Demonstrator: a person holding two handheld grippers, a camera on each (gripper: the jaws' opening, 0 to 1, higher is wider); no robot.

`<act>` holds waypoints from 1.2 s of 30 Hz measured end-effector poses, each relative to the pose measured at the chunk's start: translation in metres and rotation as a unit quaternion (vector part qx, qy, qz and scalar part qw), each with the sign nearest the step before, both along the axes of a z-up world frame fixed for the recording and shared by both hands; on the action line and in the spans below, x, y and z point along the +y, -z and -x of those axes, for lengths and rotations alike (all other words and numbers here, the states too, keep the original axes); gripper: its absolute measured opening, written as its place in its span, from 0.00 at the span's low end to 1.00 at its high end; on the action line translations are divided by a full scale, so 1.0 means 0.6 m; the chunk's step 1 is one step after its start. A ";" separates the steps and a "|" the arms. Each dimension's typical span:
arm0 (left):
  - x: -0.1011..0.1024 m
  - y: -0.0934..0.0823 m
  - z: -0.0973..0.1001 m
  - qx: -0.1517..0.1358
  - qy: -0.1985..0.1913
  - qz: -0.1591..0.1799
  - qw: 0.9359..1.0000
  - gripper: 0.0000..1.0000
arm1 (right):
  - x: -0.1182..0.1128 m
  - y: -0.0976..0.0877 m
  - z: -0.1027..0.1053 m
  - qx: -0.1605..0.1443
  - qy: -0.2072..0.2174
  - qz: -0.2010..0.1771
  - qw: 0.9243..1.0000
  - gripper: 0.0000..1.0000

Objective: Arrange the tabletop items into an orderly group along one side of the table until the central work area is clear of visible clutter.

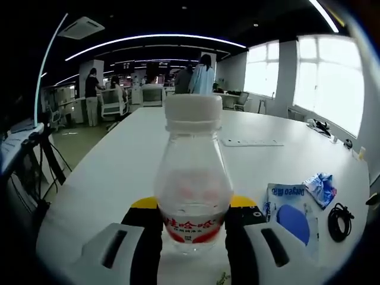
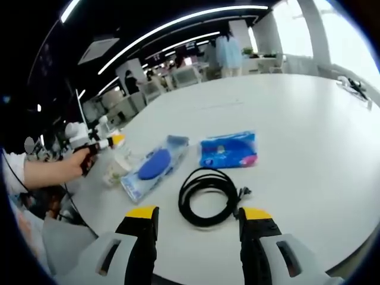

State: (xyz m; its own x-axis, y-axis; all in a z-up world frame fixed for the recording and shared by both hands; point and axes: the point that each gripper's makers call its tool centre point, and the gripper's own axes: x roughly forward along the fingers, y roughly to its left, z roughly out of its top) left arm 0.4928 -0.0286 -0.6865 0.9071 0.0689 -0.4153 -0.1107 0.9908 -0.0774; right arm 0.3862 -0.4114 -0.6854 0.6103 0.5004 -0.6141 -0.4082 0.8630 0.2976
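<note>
In the left gripper view, nearest of all, the left gripper point(image 1: 193, 228) has its two jaws closed in against the lower body of a clear plastic bottle point(image 1: 192, 184), which stands upright on the white table point(image 1: 119, 172) with its white cap on top and a red label band right at jaw level; the jaws look to be clamped on it. Just beyond and to the right of the bottle lie a blue-and-clear blister pack point(image 1: 291, 217), a crumpled blue packet point(image 1: 320, 189) beside it and a coiled black cable point(image 1: 339, 221) further right, with a flat clear sheet lying further back along the table. In the right gripper view, the right gripper point(image 2: 199, 222) stands wide open and holds nothing, and the coiled black cable point(image 2: 208, 196) lies flat on the table point(image 2: 297, 119) directly ahead of it, just past the yellow jaw tips and roughly centred between them. Past the cable sit the blue packet point(image 2: 228, 149) and, to its left, the blister pack point(image 2: 153, 166), its long axis slanting away toward the far right. Further left, the left gripper point(image 2: 110, 142) shows with a hand point(image 2: 74, 161) on it at the table edge. The right gripper is by far the nearer to the cable, so a short straight reach forward and down should take it.
</note>
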 end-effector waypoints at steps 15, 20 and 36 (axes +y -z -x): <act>-0.016 -0.001 0.020 -0.002 0.007 -0.030 1.000 0.41 | -0.024 -0.011 0.015 -0.008 0.005 0.003 1.000 0.57; -0.020 -0.024 0.037 -0.025 0.013 -0.009 1.000 0.46 | -0.014 -0.018 0.013 -0.016 0.000 -0.006 1.000 0.58; -0.039 -0.115 0.142 -0.070 0.048 -0.020 0.996 0.65 | 0.007 -0.025 0.004 -0.033 -0.017 -0.036 0.999 0.59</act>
State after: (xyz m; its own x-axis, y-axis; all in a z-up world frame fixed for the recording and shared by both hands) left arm 0.4076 -0.0521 -0.6177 0.9589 -0.0068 -0.2838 -0.0066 0.9989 -0.0460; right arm 0.3839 -0.4070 -0.6703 0.6295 0.5634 -0.5351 -0.4581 0.8253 0.3301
